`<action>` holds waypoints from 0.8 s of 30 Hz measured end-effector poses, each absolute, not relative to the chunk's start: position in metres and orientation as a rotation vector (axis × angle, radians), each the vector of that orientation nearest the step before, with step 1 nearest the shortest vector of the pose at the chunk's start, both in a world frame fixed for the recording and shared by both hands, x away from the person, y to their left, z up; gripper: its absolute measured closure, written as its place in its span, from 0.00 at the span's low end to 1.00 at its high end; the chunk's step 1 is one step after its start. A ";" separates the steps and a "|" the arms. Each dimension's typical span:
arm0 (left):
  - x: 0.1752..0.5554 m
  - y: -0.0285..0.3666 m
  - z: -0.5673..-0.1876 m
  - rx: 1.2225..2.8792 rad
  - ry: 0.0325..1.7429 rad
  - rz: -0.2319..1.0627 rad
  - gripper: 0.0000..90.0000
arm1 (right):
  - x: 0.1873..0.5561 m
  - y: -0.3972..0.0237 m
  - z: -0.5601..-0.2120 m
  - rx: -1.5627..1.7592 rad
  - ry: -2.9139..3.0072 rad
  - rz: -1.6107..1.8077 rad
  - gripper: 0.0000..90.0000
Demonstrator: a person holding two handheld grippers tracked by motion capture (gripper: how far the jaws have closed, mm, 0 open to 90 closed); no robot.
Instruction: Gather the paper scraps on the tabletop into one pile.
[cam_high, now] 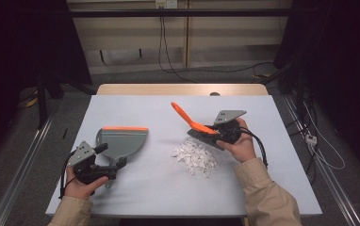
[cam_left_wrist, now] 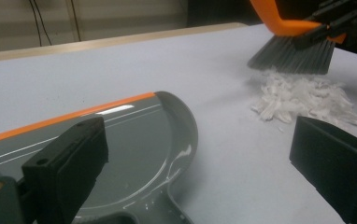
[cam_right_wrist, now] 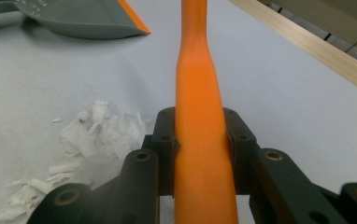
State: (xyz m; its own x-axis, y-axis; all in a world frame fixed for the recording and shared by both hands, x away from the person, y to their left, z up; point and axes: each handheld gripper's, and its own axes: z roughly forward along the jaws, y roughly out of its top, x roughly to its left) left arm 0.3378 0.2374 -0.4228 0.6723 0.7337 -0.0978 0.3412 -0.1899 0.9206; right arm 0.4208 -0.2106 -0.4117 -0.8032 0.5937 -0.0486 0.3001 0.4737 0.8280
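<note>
At the left of the pale, matte bench [cam_high: 135,188], the left hand-held gripper [cam_high: 103,165] is being held low at the handle end of the dustpan [cam_high: 124,142]; its blocky black jaws are being kept apart, with nothing pressed between them. The dustpan, a glossy grey plastic scoop with a rounded back wall and a straight orange lip, is being left flat on the bench. Toward the middle, a heap of white paper scraps [cam_high: 194,155], thin, crumpled and irregular, is being left loose on the surface, well apart from the dustpan. Just beyond the heap, the brush [cam_high: 194,126] is being held with its dense dark bristles near the scraps. Its smooth, tapering orange handle is being clamped by the right hand-held gripper [cam_high: 221,133], jaws pressed against both sides.
</note>
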 end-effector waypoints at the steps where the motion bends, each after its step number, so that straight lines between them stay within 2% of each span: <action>1: 0.337 0.237 -0.423 1.795 0.862 0.448 0.05 | 0.420 -0.212 -0.411 0.767 2.390 1.247 0.79; 11: 0.328 0.239 -0.425 1.810 0.923 0.460 0.11 | 0.410 -0.211 -0.411 0.795 2.392 1.310 0.79; 24: 0.326 0.237 -0.431 1.843 0.961 0.456 0.10 | 0.409 -0.209 -0.415 0.821 2.414 1.315 0.79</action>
